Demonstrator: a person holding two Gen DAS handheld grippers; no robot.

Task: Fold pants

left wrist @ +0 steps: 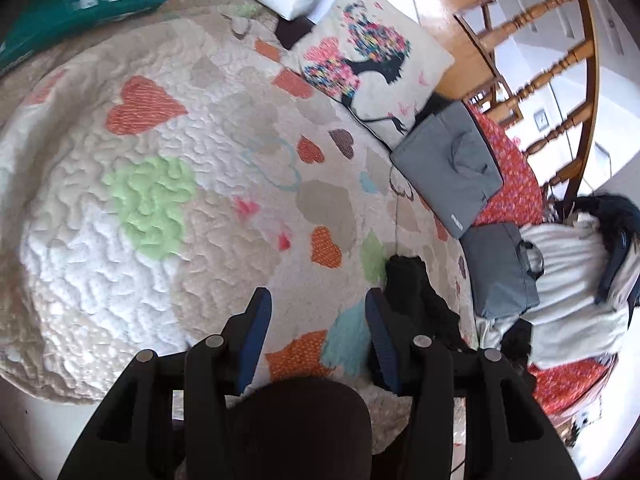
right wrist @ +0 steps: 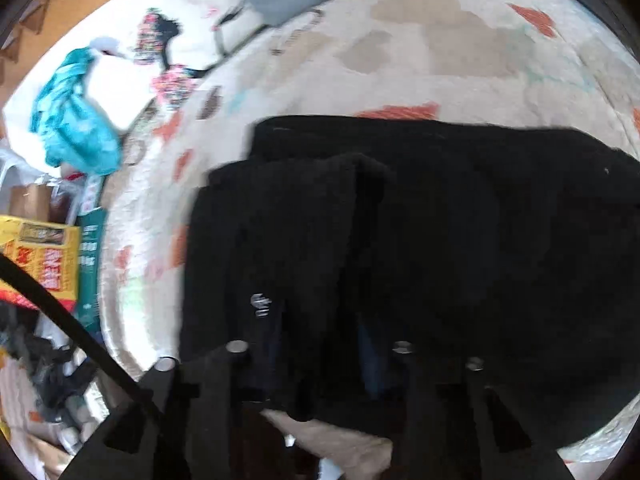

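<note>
the black pants point(right wrist: 400, 240) are lying on the quilted heart-print bedspread point(left wrist: 160, 200), and they are sitting almost entirely on the right tongs' point(right wrist: 320, 344) side. in the right wrist view the dark cloth is filling the space straight ahead of those tongs and draping over their fingers, with a folded layer lying on top toward their left and the rest spreading off to their right, so the long axis seems to be running across the tongs rather than away from them. the fingers are buried in black fabric and the view is blurred, so i cannot tell whether the right tongs are gripping the pants or merely lying under them.

the left tongs point(left wrist: 318, 336) are standing wide and empty over bare bedspread. only a narrow bunched end of the pants point(left wrist: 412, 288) is showing just beyond and to the right of their right finger point(left wrist: 378, 332), close beside it, though contact is unclear. judging by this, the right hand is the nearer one to the bulk, and the left would need to be shifting rightward to catch that end.
</note>
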